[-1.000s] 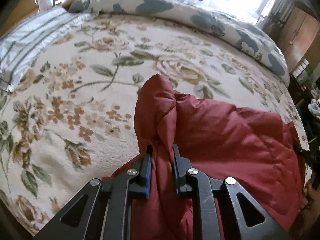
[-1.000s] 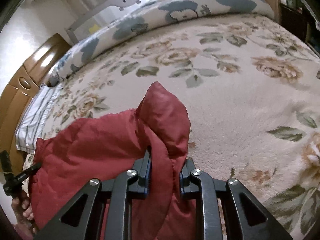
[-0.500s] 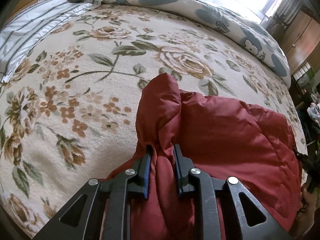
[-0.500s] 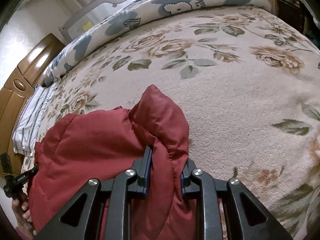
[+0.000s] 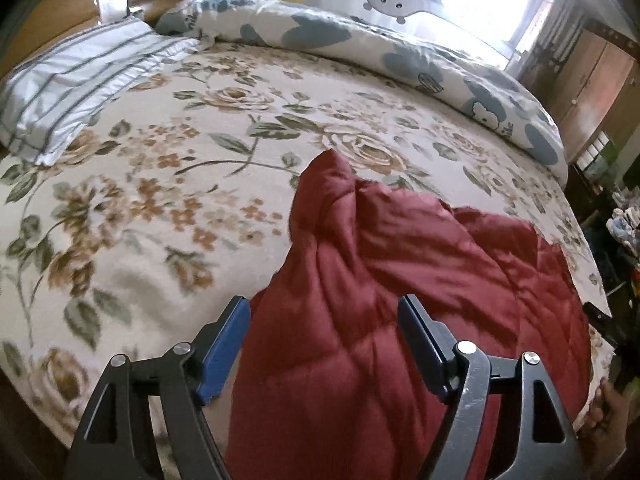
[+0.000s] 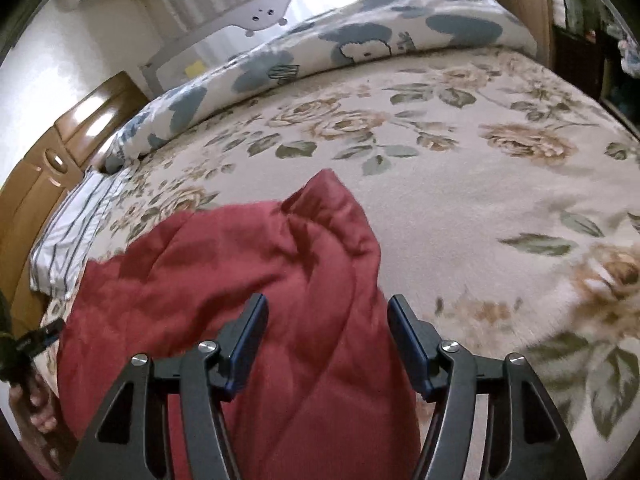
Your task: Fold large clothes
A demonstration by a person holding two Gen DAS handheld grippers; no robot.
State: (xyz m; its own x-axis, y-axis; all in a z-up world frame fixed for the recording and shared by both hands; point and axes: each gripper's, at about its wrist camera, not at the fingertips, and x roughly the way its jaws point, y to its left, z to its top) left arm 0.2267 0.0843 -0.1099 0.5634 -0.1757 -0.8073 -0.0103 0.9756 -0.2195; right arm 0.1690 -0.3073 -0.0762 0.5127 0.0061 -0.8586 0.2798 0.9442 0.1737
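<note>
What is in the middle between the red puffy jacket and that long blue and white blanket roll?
Only bare floral bedspread lies between the red quilted jacket and the rolled blue-and-white comforter. Both wrist views show it.

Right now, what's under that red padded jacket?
The red padded jacket lies on the floral blanket, which shows all around it. Whatever sits directly beneath the jacket is covered, so I cannot tell.

We find no readable text, label, brand or number anywhere; the blue-patterned quilt (image 6: 360,46) carries only cartoon drawings, with no letters we can make out.
</note>
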